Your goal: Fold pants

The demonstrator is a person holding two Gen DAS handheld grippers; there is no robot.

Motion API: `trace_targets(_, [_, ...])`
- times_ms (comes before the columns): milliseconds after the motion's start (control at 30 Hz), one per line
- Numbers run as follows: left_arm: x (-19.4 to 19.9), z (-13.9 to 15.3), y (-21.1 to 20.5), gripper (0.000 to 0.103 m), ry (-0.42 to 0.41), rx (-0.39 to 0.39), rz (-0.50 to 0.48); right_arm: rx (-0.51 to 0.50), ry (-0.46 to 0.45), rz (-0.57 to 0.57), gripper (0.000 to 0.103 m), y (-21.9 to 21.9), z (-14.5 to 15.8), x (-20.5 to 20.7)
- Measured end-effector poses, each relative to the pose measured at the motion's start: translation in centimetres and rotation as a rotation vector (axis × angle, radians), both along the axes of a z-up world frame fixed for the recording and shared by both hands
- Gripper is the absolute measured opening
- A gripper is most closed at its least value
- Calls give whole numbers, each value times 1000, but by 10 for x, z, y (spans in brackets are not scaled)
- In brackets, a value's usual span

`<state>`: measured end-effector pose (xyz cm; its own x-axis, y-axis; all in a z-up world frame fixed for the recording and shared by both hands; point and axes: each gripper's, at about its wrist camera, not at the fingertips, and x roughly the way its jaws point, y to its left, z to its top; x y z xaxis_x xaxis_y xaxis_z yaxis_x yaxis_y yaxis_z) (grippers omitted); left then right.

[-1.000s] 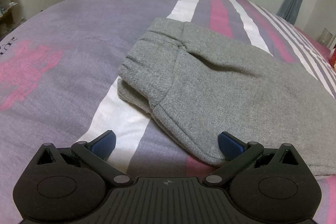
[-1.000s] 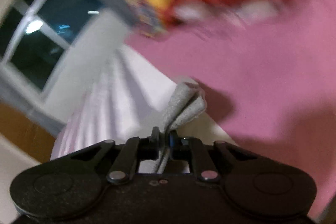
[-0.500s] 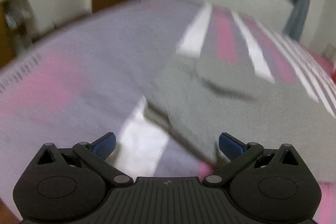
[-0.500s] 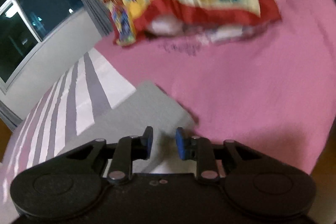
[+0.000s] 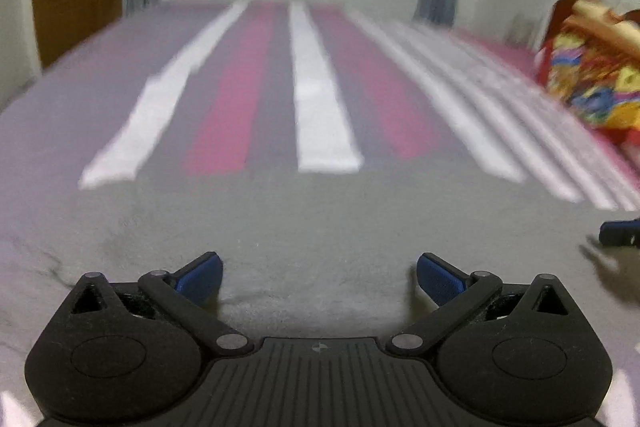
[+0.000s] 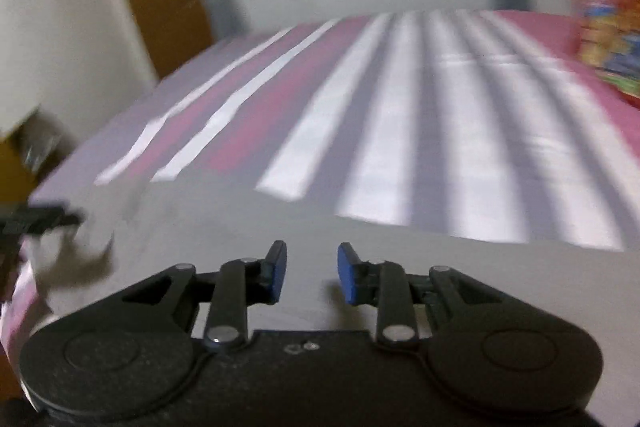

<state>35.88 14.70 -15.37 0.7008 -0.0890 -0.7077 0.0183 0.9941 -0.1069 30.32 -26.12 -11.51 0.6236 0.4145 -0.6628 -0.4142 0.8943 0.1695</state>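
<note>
My right gripper (image 6: 311, 273) has let go of the pants (image 5: 320, 227); both it and my left gripper (image 5: 319, 277) now hover over them with jaws apart, so this fold looks laid

Both views motion-smeared. Pants (image 5: 304, 227): a grey mass in the left wrist view, folds and edges unreadable, near edge hidden under the left tongs (image 5: 318, 277). Right tongs (image 5: 620, 233) cut off by that view's right edge; only a dark blue tip shows. Colourful bedding (image 5: 592, 75) at far right, pattern illegible, cropped. In the right wrist view, stripes of the bed (image 6: 400, 131) run blurred; a dark shape at left edge, cut off, unidentifiable.
</note>
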Motion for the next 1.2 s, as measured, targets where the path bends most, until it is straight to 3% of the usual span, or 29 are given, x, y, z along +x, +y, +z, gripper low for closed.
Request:
trace_targets(67, [10,-20,6,103,65,6,5,-82,73,19,29,27,-23,13])
trace_targets(167, [8,-3,10,103,51,7,1,-145,85,-17,30,38,-33,28])
trace_targets(200, [1,7,11,103,-11,18,0,-145,83,-31,33,40,-26,29])
trace_targets(267, [0,15,20,103,-50,37,18,-114,-9,13,36,52,-11,22])
trace_targets(333, [10,10,31,103,-29,38,47,-105,-33,51,42,70,-7,29])
trace_targets(467, [33,-17,35,103,66,70,39,-67,4,125,42,121,-20,53])
trace_targets(567, [36,-5,27,103,62,104,45,-150,21,106,55,152,-38,67])
trace_targets(633, [20,7,26,103,-12,116,34,-165,25,92,56,155,-33,69])
trace_targets(700, [17,1,30,103,25,163,51,-91,-29,117,54,149,-18,57])
trace_targets(767, [9,-9,37,103,27,146,26,-122,12,85,55,142,-28,59])
trace_targets(800, [2,-9,38,103,20,149,18,-123,57,70,54,131,-36,62])
trace_targets(967, [-25,-2,38,103,-3,160,-22,-91,35,2,56,38,-26,41])
trace_targets(1067, [-36,2,35,103,0,172,-22,-54,62,-152,56,-60,-25,31])
trace_targets(1133, [-37,7,39,103,-7,157,-12,19,89,-277,48,-137,-23,22])
trace_targets(1200, [-42,9,45,103,-3,143,10,67,97,-417,46,-209,-19,8])
